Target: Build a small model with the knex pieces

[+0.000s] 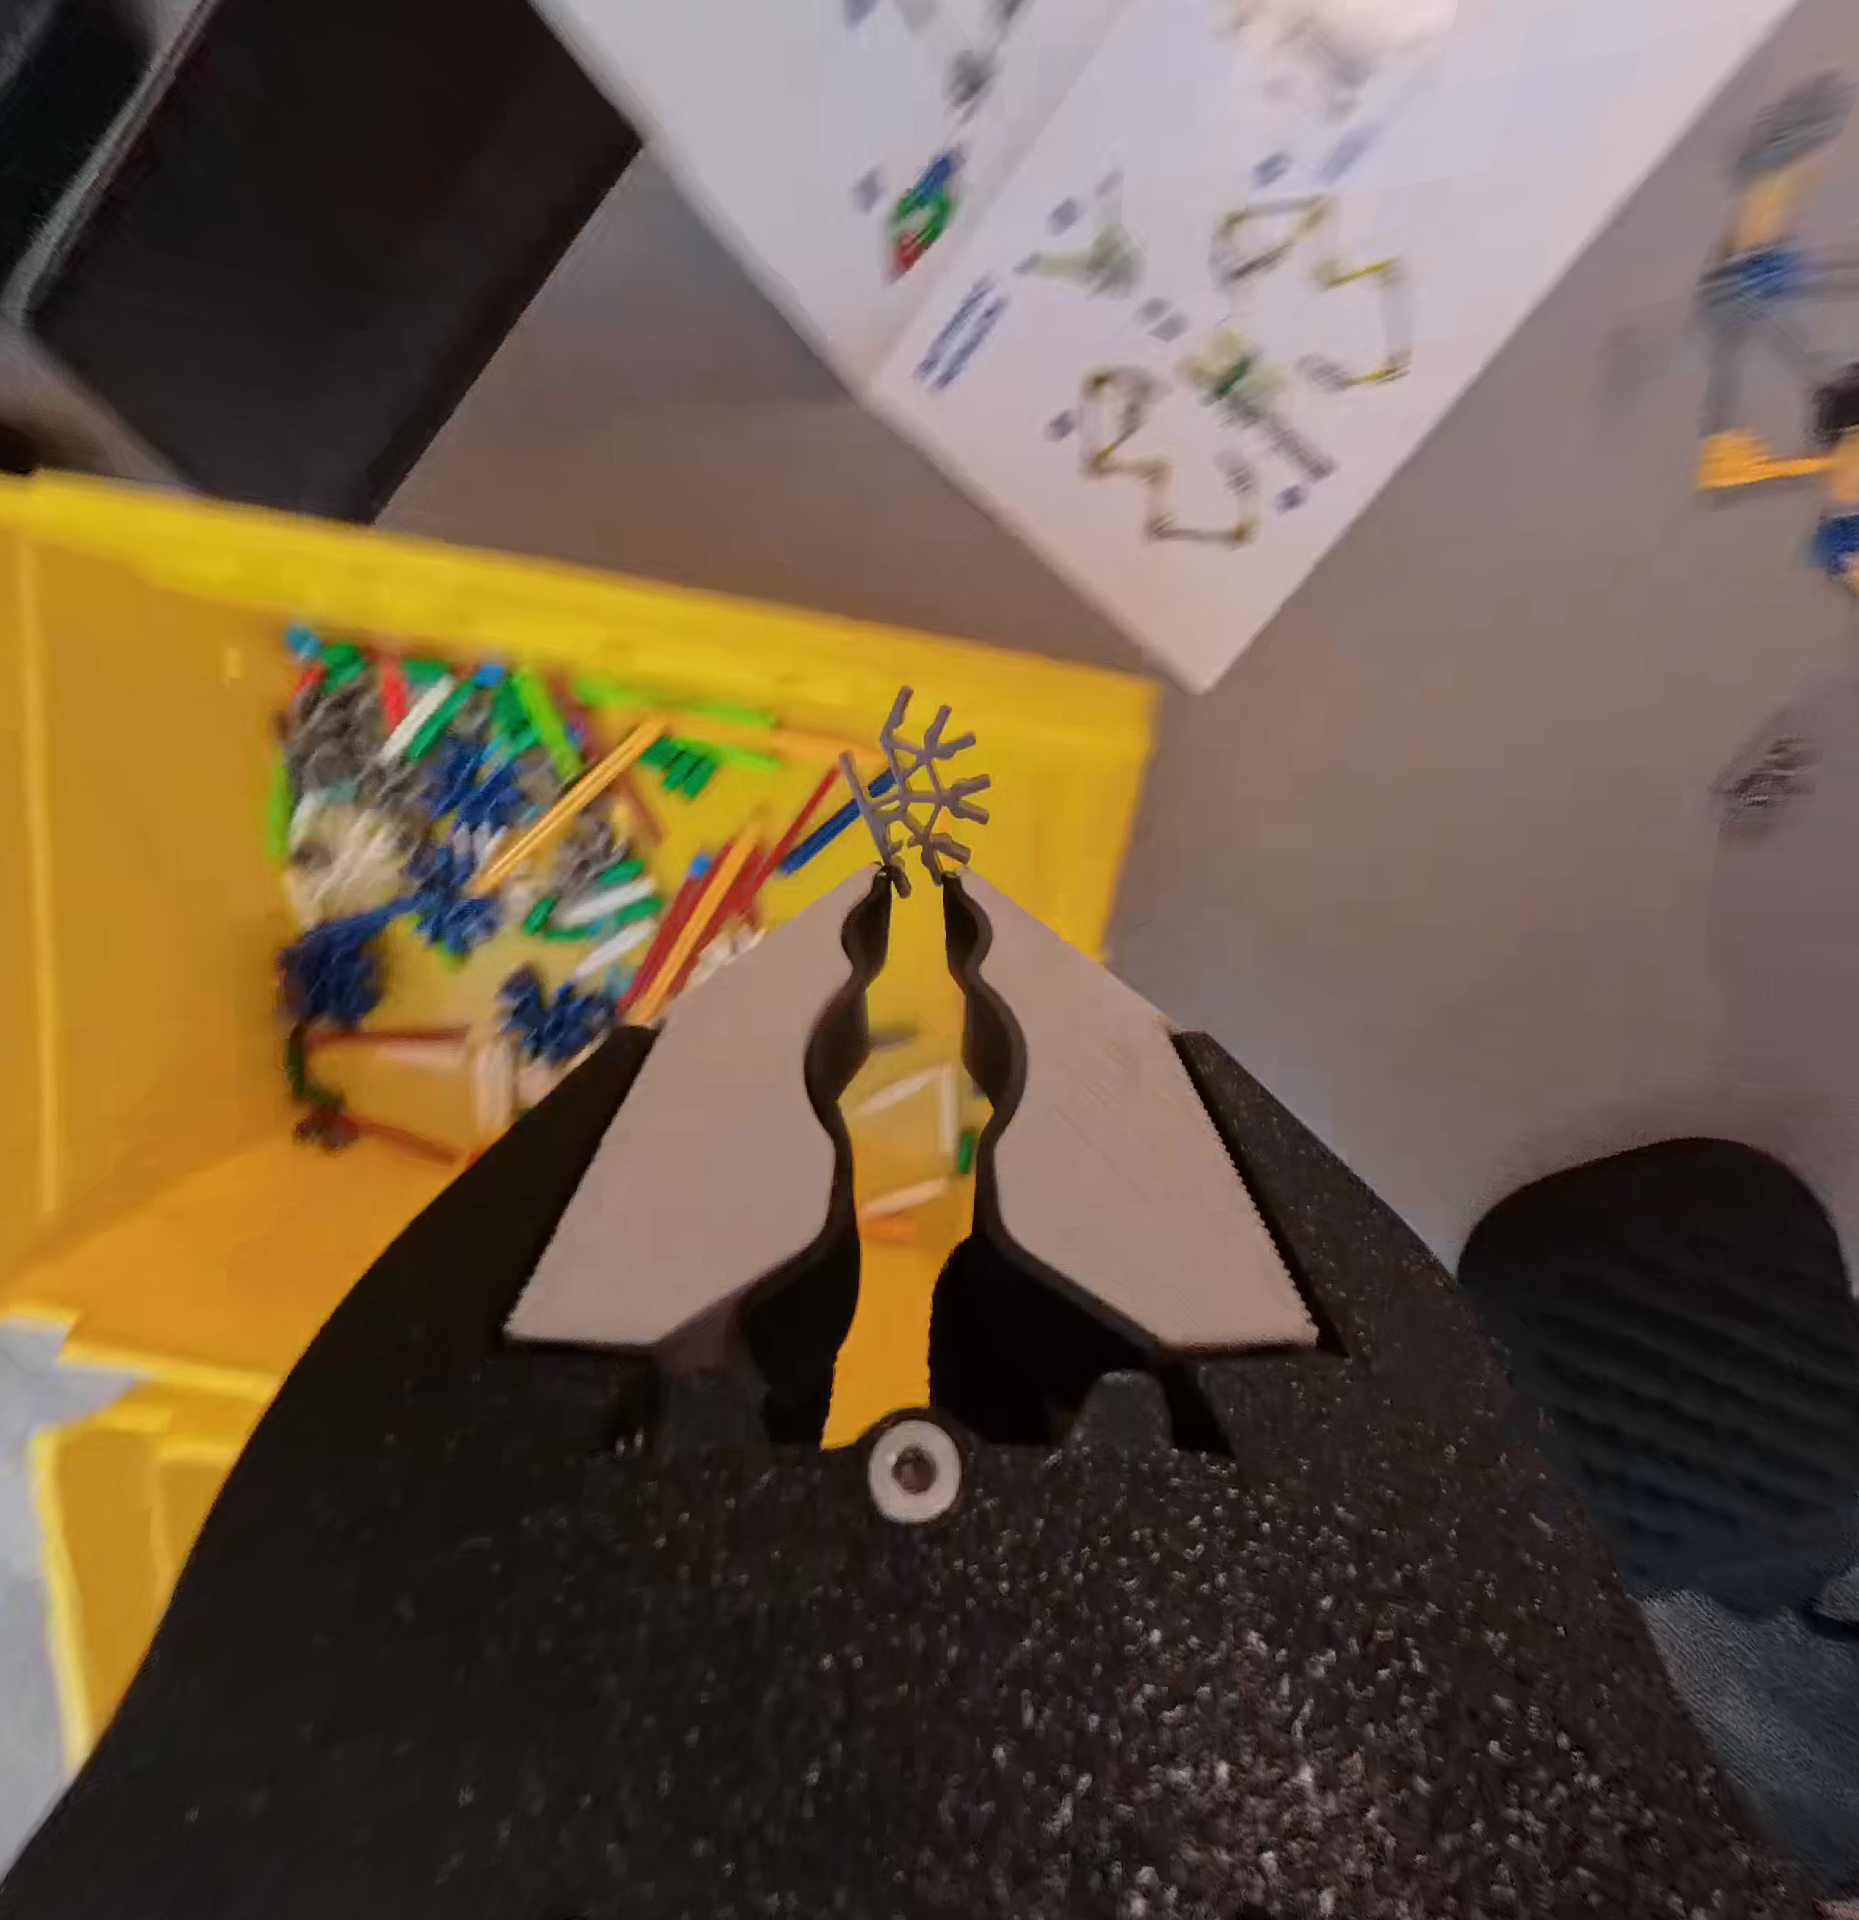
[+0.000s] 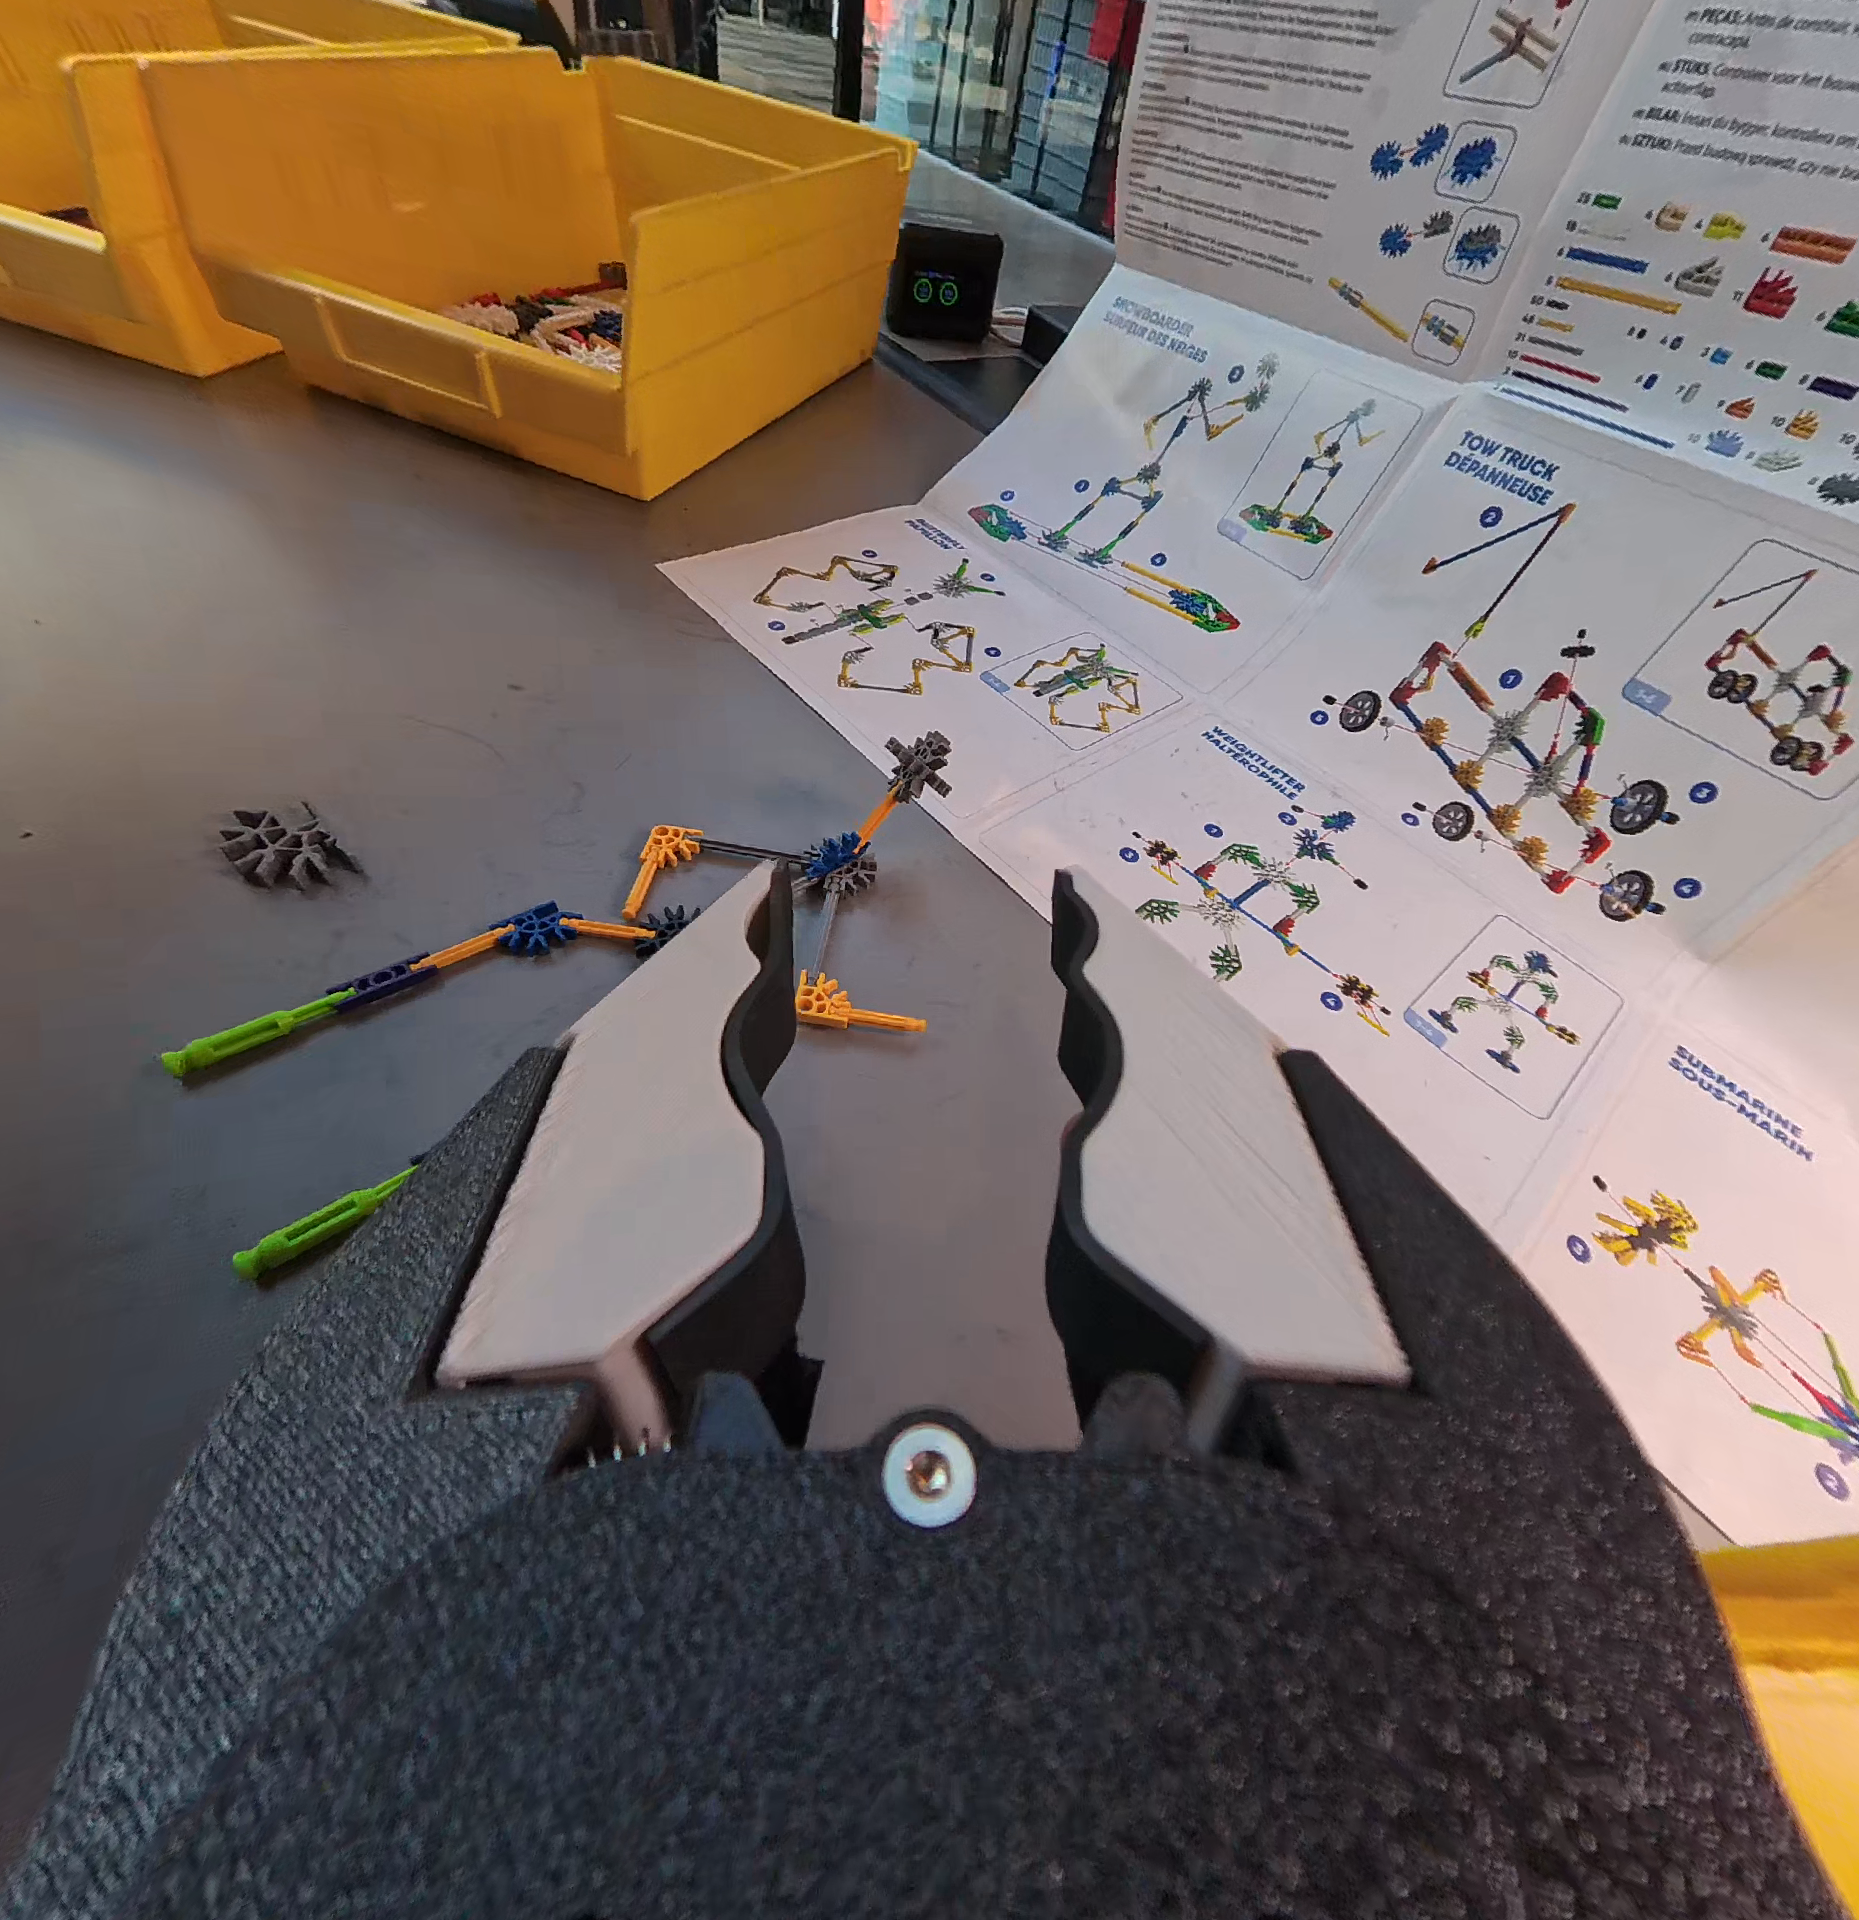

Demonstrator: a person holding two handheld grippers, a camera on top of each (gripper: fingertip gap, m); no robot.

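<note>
Grey plastic, a flat snowflake-shaped connector (image 1: 930, 795), is pinched by its lower edge at the very tips of my left gripper (image 1: 917, 883), whose jaws are nearly closed on it; it is held in the air above the near corner of a yellow bin (image 1: 156, 935) that holds a heap of coloured rods and connectors (image 1: 489, 862). My right gripper (image 2: 912, 894) hangs with its jaws apart and nothing between them, low over the grey worktop (image 2: 385, 644). Its left tip is just beside a part-built rod figure (image 2: 696, 894) of orange, blue and green pieces lying flat. A loose grey connector (image 2: 286, 847) lies further left, a single green rod (image 2: 317, 1226) nearer me. A folded instruction sheet (image 2: 1372, 727) spreads to the right, touching the figure's far end.
</note>
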